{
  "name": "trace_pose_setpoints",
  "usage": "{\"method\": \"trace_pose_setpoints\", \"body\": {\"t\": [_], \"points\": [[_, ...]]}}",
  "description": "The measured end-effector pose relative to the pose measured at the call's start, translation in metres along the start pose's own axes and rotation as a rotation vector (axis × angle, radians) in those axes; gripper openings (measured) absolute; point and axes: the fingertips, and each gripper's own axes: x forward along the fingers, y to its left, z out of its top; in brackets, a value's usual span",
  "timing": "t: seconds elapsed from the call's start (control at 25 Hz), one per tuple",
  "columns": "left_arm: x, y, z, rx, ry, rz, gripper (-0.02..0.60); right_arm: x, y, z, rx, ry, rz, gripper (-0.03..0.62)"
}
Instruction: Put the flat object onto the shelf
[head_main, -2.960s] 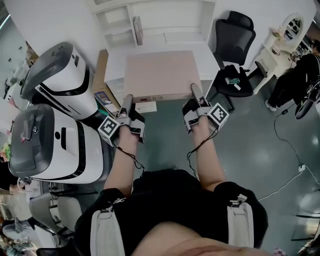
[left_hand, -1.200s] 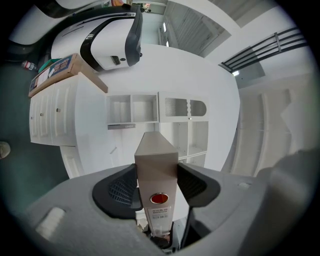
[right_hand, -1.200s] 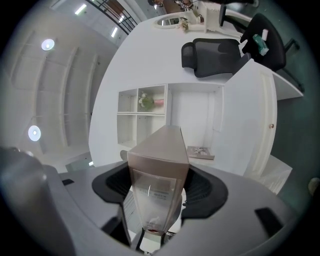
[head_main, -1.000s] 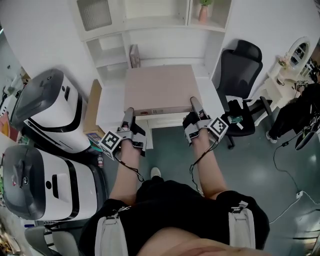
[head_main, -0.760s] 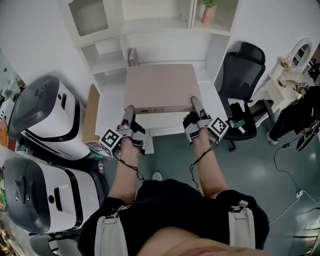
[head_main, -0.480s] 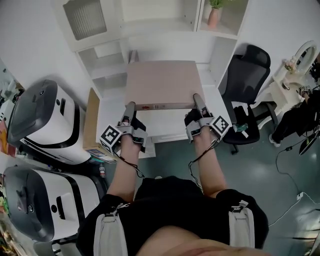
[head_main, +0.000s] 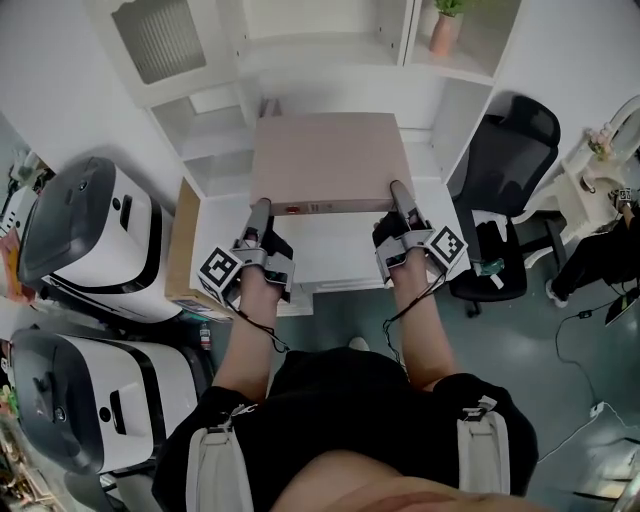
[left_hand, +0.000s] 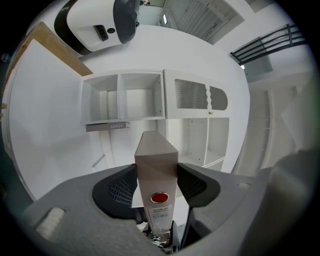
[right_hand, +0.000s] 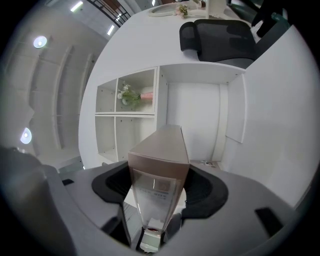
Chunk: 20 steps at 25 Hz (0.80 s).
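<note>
Both pinch flat box (head_main: 325, 160) — left gripper (head_main: 260, 207), right gripper (head_main: 396, 190).

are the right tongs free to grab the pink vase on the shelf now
Probably not: the right tongs are clamped on the flat box, which the left tongs also hold; the vase stands beyond it.

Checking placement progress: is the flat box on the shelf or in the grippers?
In the grippers: the left gripper and right gripper each clamp the flat box at its near edge; the shelf lies ahead of it.
</note>
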Motion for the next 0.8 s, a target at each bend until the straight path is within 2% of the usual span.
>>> {"method": "trace_pose_setpoints", "body": {"t": [0.48,0.8], "points": [[0.025,-0.029,-0.002,0.013,-0.016,-0.064,0.256,0.025,0.026,0.025,-0.039,0.009,0.068,0.295],[0.046,-0.08,0.018,0.065,-0.064,-0.171,0.256,0.057,0.07,0.032,-0.069,0.037,0.156,0.295]]}}
